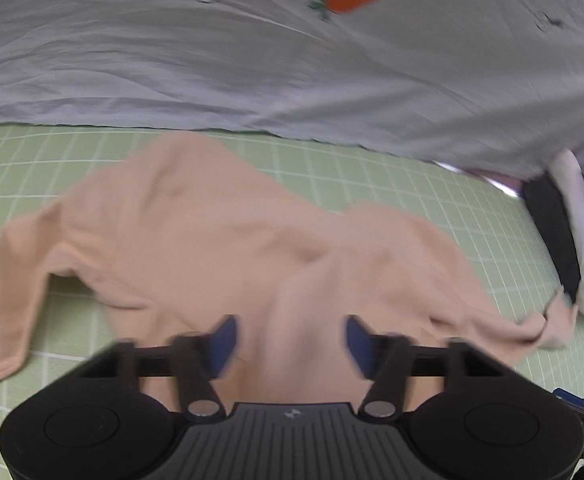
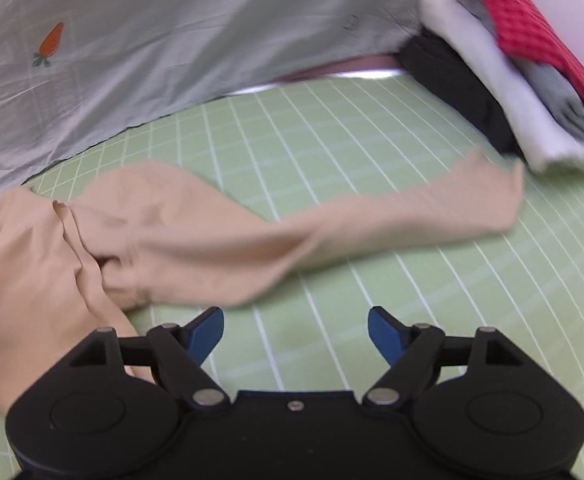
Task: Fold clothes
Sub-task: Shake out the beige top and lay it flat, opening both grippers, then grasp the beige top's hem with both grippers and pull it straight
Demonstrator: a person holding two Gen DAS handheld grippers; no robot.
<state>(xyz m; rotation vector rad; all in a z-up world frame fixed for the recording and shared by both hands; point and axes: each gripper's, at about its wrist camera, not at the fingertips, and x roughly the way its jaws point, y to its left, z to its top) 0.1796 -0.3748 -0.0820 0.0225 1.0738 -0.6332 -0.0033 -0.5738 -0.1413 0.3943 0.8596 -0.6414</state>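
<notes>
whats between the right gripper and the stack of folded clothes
In the right wrist view, the tan garment's sleeve lies across the green grid mat between the open right gripper and the stack of folded clothes; its tip nearly reaches the stack.

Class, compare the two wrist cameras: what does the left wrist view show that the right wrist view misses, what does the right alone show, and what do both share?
Left wrist only: the left gripper, open over the peach shirt, and the shirt's far sleeve.

Right wrist only: the right gripper, open above bare green mat, and a grey garment in the folded stack.

Both: the shirt, mat, carrot-print sheet, and the stack's black, white and red pieces.
</notes>
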